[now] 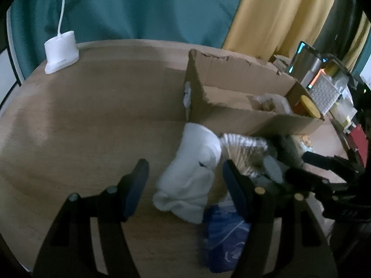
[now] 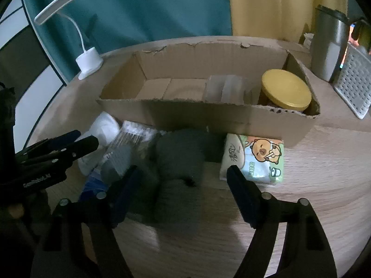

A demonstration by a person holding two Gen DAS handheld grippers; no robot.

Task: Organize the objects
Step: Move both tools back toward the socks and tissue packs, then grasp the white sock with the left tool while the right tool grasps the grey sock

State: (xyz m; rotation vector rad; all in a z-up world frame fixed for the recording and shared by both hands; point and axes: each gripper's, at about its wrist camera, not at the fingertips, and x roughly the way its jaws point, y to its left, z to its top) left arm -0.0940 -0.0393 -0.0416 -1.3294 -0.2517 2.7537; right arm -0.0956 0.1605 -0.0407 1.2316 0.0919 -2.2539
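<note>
Fingers spread wide on both: left hand-held gripper (image 1: 185, 176) flanks a white sock (image 1: 187, 180), right hand-held gripper (image 2: 183, 180) over a grey sock (image 2: 180, 159), before the cardboard box (image 2: 208, 118).

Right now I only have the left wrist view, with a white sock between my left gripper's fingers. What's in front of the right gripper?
Observer: A dark grey sock lies between the fingers of the open right gripper, not gripped.
Operator: Anything to the right of it?
Observer: Yes, a tissue pack printed with a cartoon animal lies on the table, just in front of the cardboard box.
Operator: Is there room in the box?
Observer: Its left half shows bare floor; a yellow-lidded jar stands at the right end.
</note>
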